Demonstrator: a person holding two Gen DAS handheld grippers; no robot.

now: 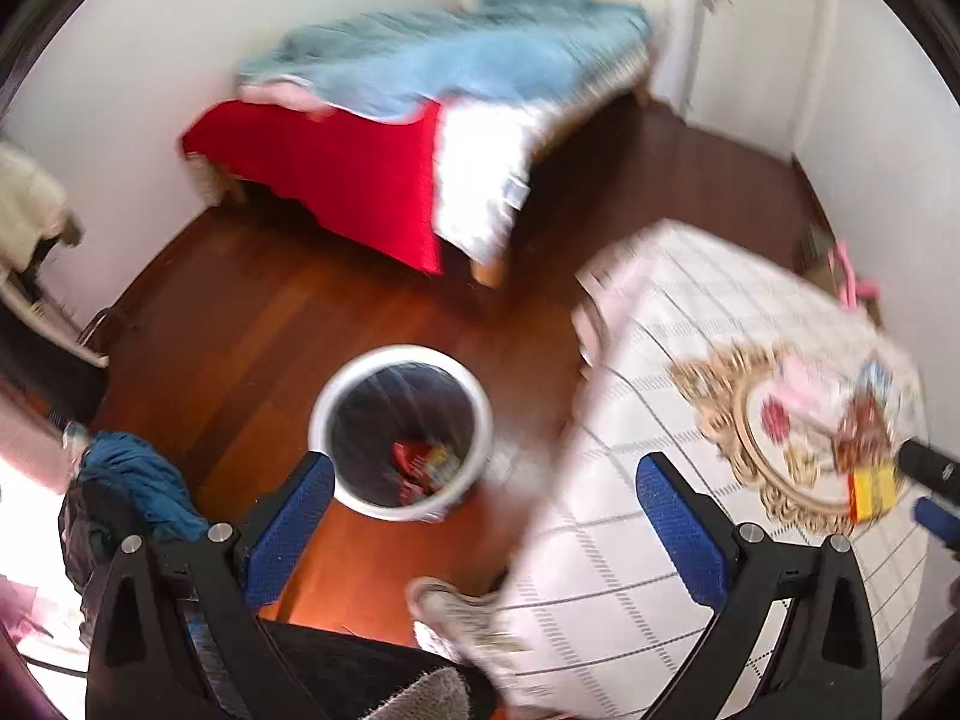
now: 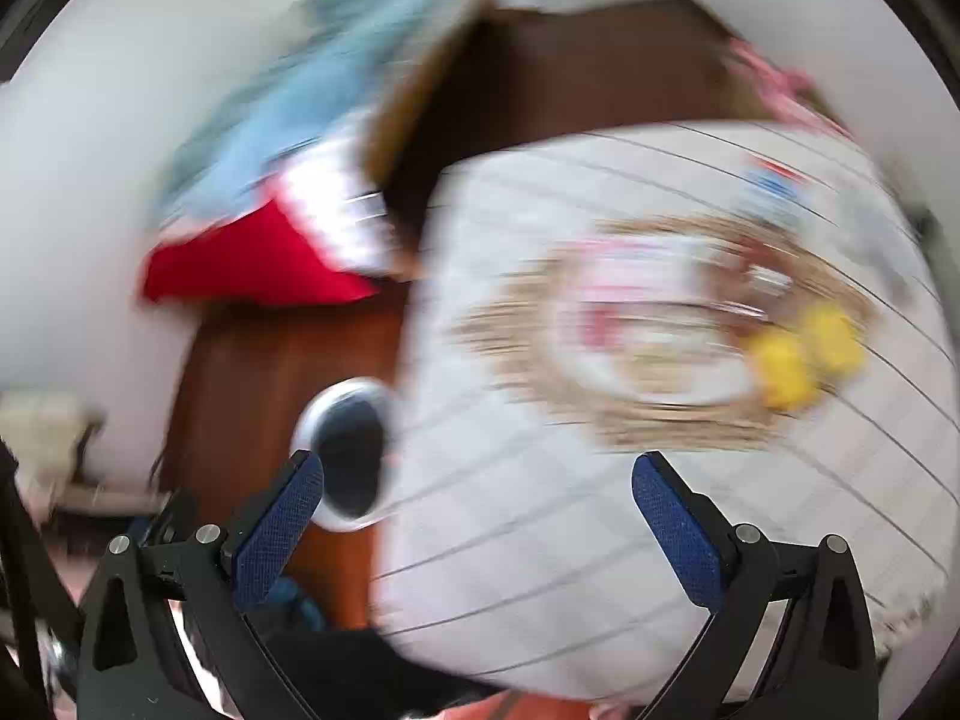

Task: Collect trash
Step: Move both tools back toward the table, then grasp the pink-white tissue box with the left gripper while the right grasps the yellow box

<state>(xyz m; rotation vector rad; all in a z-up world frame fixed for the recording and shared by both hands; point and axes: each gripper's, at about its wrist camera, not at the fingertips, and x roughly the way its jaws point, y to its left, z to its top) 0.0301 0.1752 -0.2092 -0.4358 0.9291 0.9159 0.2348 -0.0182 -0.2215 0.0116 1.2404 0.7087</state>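
Note:
A white-rimmed trash bin stands on the wooden floor, with red and yellow wrappers at its bottom. My left gripper is open and empty, above the bin and the table's edge. On the table's gold mat lie several wrappers and a yellow packet. My right gripper is open and empty above the table; its tip also shows in the left wrist view beside the yellow packet. In the blurred right wrist view the yellow packet lies on the mat and the bin is at the lower left.
A table with a white checked cloth fills the right side. A bed with blue and red covers stands against the far wall. Blue clothing lies at the left. A shoe shows near the table's edge.

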